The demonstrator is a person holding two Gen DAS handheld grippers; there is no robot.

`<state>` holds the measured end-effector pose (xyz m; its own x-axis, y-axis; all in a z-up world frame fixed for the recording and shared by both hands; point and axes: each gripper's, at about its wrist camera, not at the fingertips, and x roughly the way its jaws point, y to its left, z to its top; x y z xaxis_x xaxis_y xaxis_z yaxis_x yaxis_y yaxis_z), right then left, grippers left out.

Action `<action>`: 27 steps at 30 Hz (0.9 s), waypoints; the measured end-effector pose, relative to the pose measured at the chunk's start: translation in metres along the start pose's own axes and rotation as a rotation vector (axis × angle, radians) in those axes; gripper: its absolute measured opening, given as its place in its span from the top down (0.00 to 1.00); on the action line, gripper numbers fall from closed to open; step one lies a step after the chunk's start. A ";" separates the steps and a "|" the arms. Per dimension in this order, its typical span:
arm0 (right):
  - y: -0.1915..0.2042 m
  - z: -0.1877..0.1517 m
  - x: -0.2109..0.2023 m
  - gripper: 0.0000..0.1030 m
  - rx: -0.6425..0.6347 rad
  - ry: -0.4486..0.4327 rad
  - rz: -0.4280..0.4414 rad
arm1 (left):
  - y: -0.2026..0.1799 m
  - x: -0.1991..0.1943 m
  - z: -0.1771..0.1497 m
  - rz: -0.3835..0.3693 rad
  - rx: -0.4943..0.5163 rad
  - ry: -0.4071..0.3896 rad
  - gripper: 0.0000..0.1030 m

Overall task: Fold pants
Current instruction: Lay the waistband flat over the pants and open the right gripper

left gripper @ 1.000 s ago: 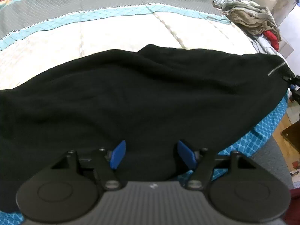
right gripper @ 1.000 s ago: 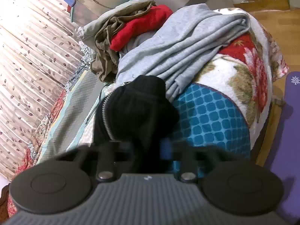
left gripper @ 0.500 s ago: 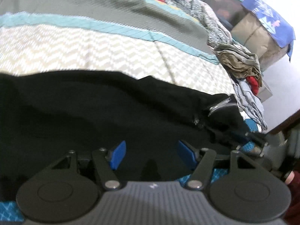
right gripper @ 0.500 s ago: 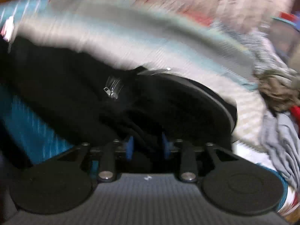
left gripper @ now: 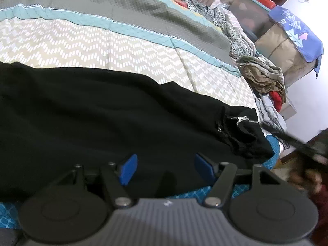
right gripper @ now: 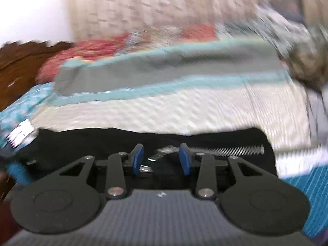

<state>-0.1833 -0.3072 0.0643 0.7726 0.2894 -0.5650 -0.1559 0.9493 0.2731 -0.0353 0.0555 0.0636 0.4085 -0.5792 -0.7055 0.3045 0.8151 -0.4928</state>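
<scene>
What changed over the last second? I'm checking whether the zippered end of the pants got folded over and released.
The right gripper carried the zippered end of the black pants from beside the clothes pile back over the garment and let go; its jaws have just been opening, and nothing is pinched between the blue pads. The left gripper stayed open over the pants, which still lie on the quilt.

Right wrist view is smeared with motion blur, so the bedspread pattern and the clothes heap past its far right corner are mush. The black pants run off the left edge in the left wrist view, and their near hem sits hidden behind the left gripper body. To the right of the pants there's a blurred dark streak, can't tell what.
</scene>
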 end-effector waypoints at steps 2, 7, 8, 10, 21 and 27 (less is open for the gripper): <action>-0.009 -0.025 0.047 0.59 0.075 0.149 -0.086 | 0.003 -0.002 -0.001 0.003 -0.010 -0.002 0.37; 0.012 -0.025 0.049 0.56 0.061 0.105 -0.125 | 0.009 -0.024 -0.005 0.019 0.002 -0.049 0.35; 0.015 -0.021 0.044 0.56 0.053 0.094 -0.126 | 0.012 -0.033 -0.007 0.021 0.003 -0.069 0.34; 0.020 -0.018 0.026 0.56 0.025 0.049 -0.133 | 0.022 -0.050 -0.010 0.038 -0.012 -0.112 0.27; 0.063 -0.036 0.075 0.55 0.005 0.202 -0.026 | 0.109 -0.142 -0.030 0.253 -0.230 -0.311 0.24; 0.079 -0.031 0.076 0.51 -0.045 0.174 -0.045 | 0.145 -0.148 -0.036 0.252 -0.333 -0.330 0.12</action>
<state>-0.1563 -0.2068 0.0186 0.6621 0.2602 -0.7028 -0.1540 0.9650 0.2122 -0.0827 0.2600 0.0786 0.6991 -0.2948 -0.6515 -0.1059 0.8584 -0.5020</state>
